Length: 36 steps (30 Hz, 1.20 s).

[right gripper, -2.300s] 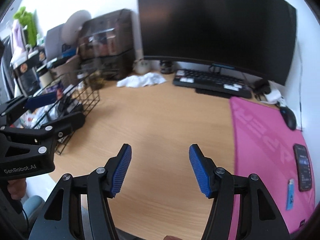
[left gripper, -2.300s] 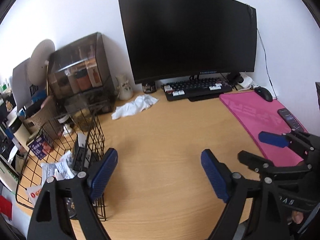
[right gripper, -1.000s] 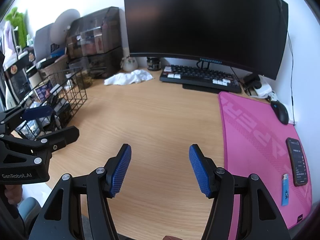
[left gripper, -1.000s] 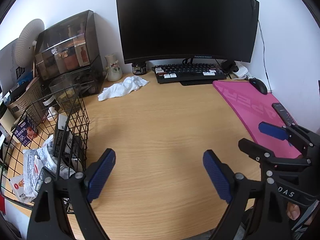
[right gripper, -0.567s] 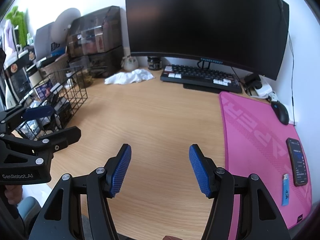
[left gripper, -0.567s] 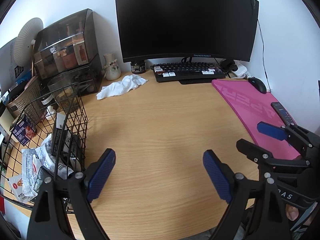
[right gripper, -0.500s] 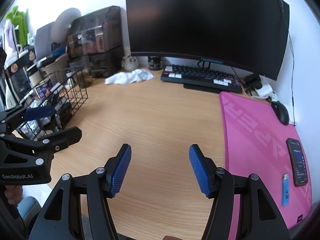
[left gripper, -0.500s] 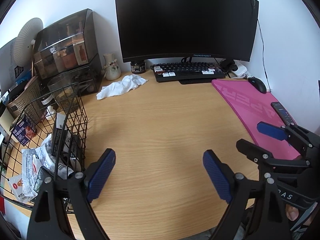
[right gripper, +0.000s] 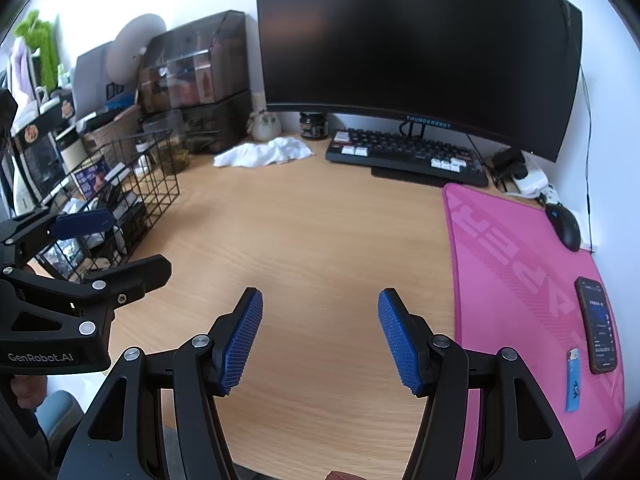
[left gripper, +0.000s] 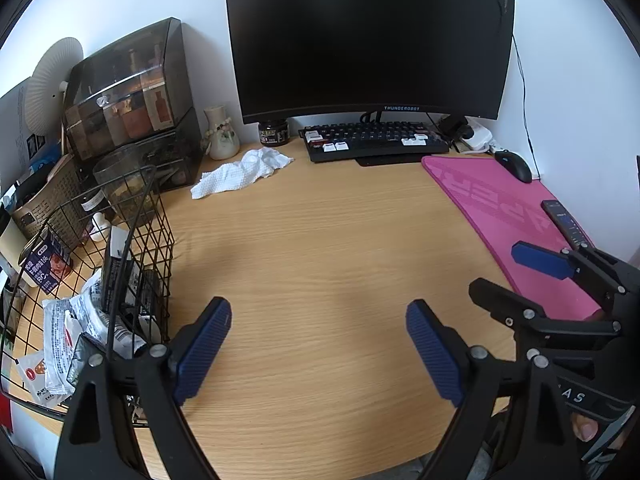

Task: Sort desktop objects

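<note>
My left gripper [left gripper: 318, 312] hovers open over bare wood near the desk's front edge, nothing between its blue pads. My right gripper [right gripper: 320, 300] is also open and empty, to the right of it, beside the pink mat [right gripper: 516, 264]. On the mat lie a phone [right gripper: 597, 324] and a blue lighter [right gripper: 573, 380]. A crumpled white cloth [left gripper: 240, 172] lies at the back left of the desk. A black wire basket [left gripper: 132, 224] holding packets and boxes stands at the left edge. The right gripper [left gripper: 516, 268] shows at the right of the left wrist view.
A dark curved monitor [left gripper: 368, 40] stands at the back above a keyboard [left gripper: 376, 142]. A black mouse [right gripper: 564, 226] sits on the mat's far corner. A smoky plastic organiser [left gripper: 128, 100], a small vase [left gripper: 220, 136], a dark jar [left gripper: 274, 134] and a woven box [left gripper: 52, 204] crowd the back left.
Since the earliest frames both views have shifted and steadied, bringing the basket and organiser further left. Over the last second nothing has moved and both grippers have stayed open.
</note>
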Each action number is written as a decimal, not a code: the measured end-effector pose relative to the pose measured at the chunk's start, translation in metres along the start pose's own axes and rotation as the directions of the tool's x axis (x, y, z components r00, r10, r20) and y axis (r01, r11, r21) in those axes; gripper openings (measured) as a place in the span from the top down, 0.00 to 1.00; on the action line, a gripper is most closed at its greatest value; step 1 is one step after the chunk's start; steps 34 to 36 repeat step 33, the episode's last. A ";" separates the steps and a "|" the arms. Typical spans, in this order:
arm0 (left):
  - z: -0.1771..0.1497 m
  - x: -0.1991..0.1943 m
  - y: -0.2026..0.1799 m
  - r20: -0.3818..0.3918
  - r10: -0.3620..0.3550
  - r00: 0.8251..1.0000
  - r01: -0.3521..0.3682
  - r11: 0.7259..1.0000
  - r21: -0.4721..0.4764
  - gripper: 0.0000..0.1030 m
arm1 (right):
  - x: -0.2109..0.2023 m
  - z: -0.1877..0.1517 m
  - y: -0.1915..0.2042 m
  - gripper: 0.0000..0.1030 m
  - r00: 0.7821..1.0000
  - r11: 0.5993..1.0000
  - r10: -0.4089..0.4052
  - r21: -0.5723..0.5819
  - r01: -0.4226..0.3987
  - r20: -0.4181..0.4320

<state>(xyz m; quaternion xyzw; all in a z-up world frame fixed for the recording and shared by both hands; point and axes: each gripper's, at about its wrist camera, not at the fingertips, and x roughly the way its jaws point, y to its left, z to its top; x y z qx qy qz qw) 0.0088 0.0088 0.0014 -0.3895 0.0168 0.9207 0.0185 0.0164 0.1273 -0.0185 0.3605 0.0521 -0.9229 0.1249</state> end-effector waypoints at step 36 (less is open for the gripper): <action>-0.003 0.005 0.001 -0.018 0.004 1.000 -0.004 1.000 0.005 0.14 | 0.003 -0.002 0.005 0.42 1.000 1.000 0.011 -0.024 -0.011 -0.016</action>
